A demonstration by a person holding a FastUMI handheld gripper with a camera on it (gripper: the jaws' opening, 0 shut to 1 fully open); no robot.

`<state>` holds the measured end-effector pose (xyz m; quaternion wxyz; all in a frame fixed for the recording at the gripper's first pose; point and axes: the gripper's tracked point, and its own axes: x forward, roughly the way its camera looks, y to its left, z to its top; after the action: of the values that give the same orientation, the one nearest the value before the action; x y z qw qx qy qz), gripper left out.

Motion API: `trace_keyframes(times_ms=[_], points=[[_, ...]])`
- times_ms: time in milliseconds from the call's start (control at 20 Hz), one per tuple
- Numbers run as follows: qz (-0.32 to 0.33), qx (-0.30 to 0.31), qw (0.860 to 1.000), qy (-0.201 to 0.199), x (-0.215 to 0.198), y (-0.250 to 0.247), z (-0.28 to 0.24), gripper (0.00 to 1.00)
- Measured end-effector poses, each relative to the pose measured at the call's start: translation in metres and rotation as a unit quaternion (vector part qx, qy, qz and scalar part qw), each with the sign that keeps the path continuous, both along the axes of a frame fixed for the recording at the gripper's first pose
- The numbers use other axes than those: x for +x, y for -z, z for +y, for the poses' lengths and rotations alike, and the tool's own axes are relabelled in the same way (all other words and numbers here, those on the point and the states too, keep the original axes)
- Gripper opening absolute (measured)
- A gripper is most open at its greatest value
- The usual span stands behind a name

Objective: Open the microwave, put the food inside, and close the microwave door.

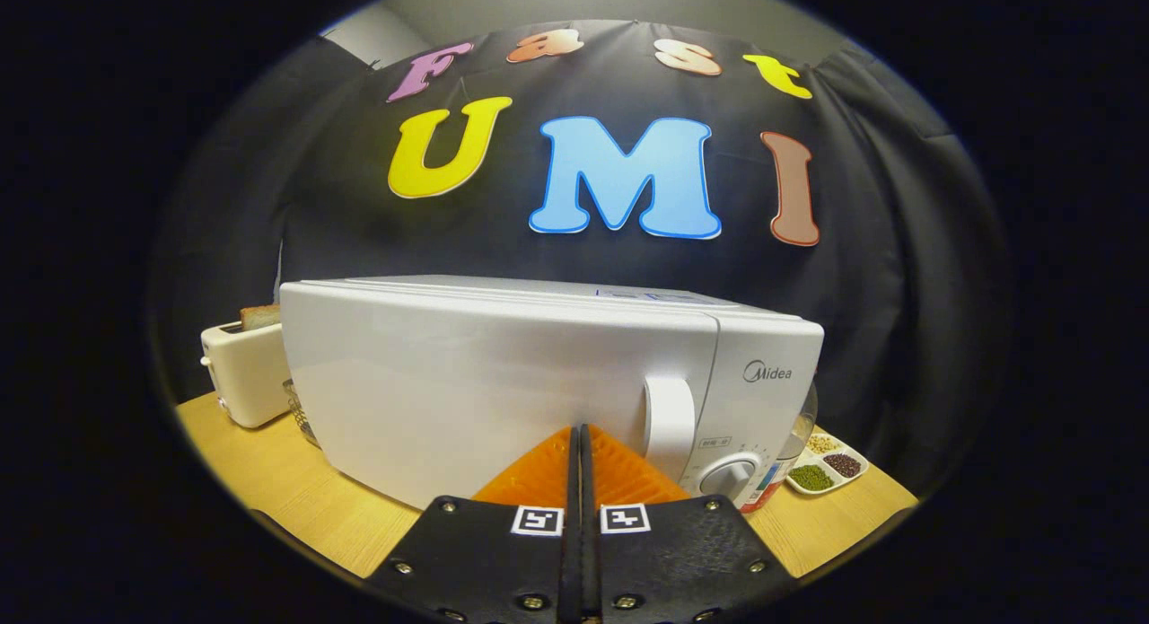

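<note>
The tool (580,440) is closed and empty before the microwave (539,382); closed fingers may slip off the handle (669,422) just right

The gripper (579,435) points level and forward, its two fingers (619,471) pressed flat together, nothing held between them.

The claw (579,435) has two ribbed wedge fingers on black plates with silver screws and two square black-and-white markers
</note>
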<state>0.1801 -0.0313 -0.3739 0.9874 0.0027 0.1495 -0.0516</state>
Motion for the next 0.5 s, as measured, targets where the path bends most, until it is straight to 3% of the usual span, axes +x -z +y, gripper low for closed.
trace_keyframes(times_ms=[150, 500], points=[[0.013, 0.027, 0.999, -0.018, -0.016, -0.010, 0.012, 0.01], [-0.027, 0.043, 0.996, -0.078, -0.061, -0.100, 0.056, 0.01]])
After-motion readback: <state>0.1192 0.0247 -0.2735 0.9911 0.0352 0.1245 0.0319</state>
